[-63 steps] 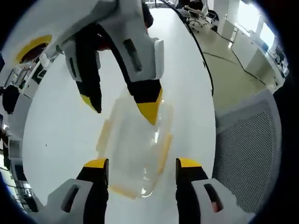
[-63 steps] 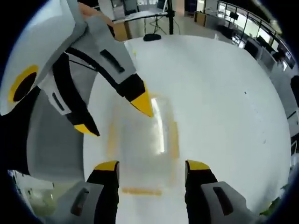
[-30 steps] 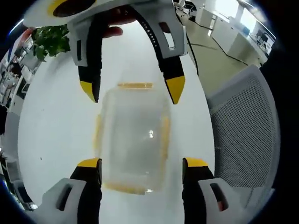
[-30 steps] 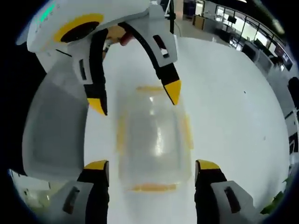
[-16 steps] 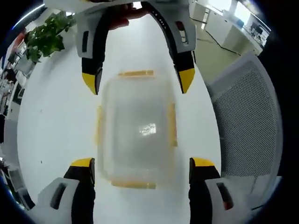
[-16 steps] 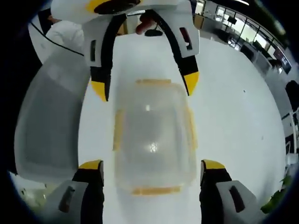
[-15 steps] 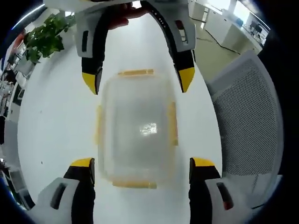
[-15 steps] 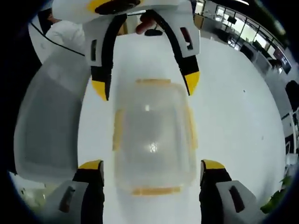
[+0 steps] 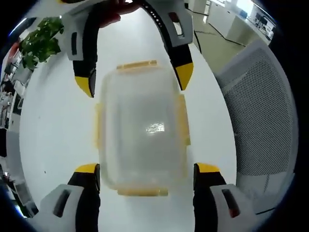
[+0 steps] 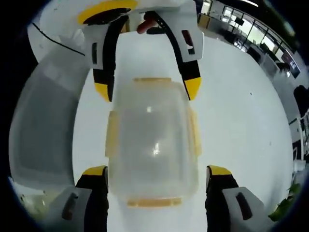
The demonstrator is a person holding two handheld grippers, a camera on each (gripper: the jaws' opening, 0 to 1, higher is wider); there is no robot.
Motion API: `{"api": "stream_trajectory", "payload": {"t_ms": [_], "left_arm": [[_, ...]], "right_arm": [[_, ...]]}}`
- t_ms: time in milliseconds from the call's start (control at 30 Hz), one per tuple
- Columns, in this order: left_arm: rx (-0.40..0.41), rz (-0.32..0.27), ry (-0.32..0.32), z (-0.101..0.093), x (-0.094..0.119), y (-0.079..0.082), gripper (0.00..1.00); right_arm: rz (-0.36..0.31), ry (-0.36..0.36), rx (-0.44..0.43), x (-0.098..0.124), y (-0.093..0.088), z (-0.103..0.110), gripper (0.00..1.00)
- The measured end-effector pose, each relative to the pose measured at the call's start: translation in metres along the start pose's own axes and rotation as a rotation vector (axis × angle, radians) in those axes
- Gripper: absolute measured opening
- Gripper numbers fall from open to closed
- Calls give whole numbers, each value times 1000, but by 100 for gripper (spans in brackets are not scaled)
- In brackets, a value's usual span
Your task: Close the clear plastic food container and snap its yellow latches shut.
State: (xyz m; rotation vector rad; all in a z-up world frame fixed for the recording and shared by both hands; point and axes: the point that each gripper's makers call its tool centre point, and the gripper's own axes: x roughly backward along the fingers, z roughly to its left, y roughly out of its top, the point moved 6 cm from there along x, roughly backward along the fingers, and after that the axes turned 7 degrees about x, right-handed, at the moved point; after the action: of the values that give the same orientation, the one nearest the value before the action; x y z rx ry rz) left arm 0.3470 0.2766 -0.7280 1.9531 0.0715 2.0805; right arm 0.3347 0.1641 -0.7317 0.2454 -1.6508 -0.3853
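Clear plastic forms the container [image 9: 141, 128], which sits on the white table [image 9: 53, 125] with its lid on. Yellow latches [image 9: 137, 65] show on all four sides; whether they are snapped down cannot be told. In the left gripper view the container lies near the table edge beside a grey mesh chair [image 9: 263, 106]. The left gripper [image 9: 147, 169] is spread wide, its yellow-tipped jaws flanking the container's near end without gripping it. The right gripper [image 10: 157, 171] is likewise spread, its jaws astride the opposite end, nothing pinched. Each gripper faces the other across the container, the opposing jaw tips standing just outside the far corners. A potted plant [image 9: 38, 41] stands toward the table's far side. Office desks [image 10: 251, 36] appear beyond the table.
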Motion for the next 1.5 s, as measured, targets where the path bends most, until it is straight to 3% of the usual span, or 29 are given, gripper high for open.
{"api": "stream_trajectory", "payload": {"t_ms": [533, 633, 900, 1100, 1300, 1500], "left_arm": [[-31, 30, 24, 0, -10, 1, 81], [20, 29, 26, -1, -9, 2, 79], [63, 37, 43, -3, -9, 1, 77], [81, 21, 50, -3, -10, 1, 77], [87, 72, 69, -5, -13, 4, 77], [98, 43, 68, -5, -11, 1, 77]], "right_arm": [[54, 27, 51, -15, -2, 8, 85], [50, 30, 61, -15, -2, 7, 85], [-17, 42, 79, -13, -4, 5, 83], [-15, 48, 85, -13, -3, 5, 83], [0, 64, 100, -15, -3, 4, 83], [-15, 62, 94, -14, -3, 4, 84]]}}
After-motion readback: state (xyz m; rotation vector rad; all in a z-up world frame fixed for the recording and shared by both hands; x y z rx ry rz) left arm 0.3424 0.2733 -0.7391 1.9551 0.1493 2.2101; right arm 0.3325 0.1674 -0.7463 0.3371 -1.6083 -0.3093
